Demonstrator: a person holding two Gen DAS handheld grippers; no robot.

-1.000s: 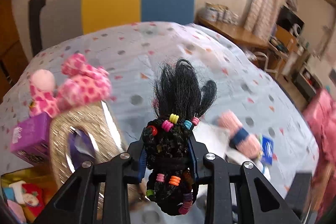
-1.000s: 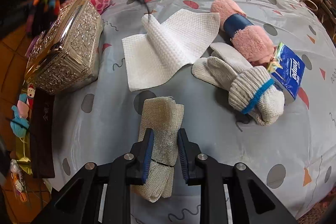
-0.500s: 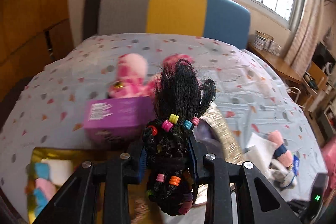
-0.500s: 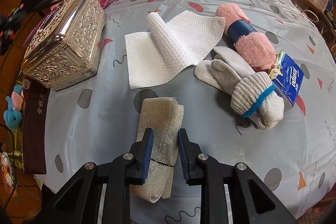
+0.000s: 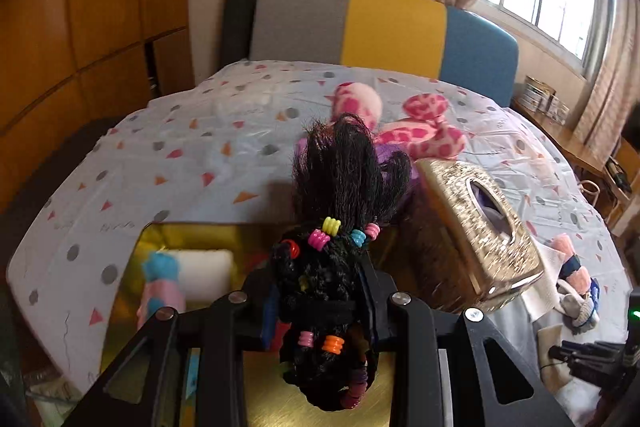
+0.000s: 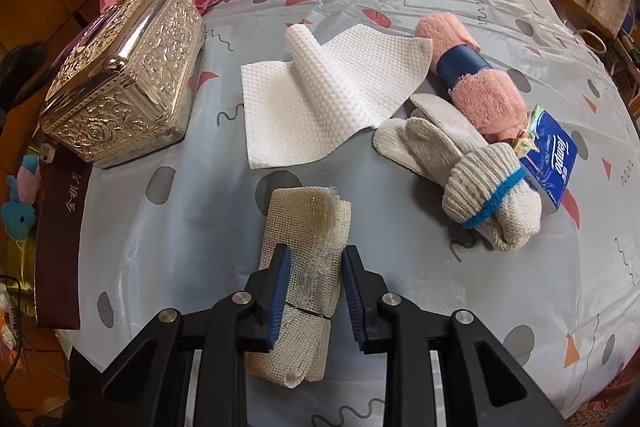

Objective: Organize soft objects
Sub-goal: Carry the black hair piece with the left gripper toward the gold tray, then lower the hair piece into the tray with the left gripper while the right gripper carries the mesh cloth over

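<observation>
Jaws clamping black braided hairpiece (image 5: 332, 267), bright beads, loose frayed tips

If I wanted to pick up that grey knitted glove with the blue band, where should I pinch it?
Probably at the ribbed cuff of the grey knitted glove, near its blue band, coming from above. The glove lies flat on the patterned table cover, and the cuff is its thickest, bunched part, with open space on its near side.
</observation>
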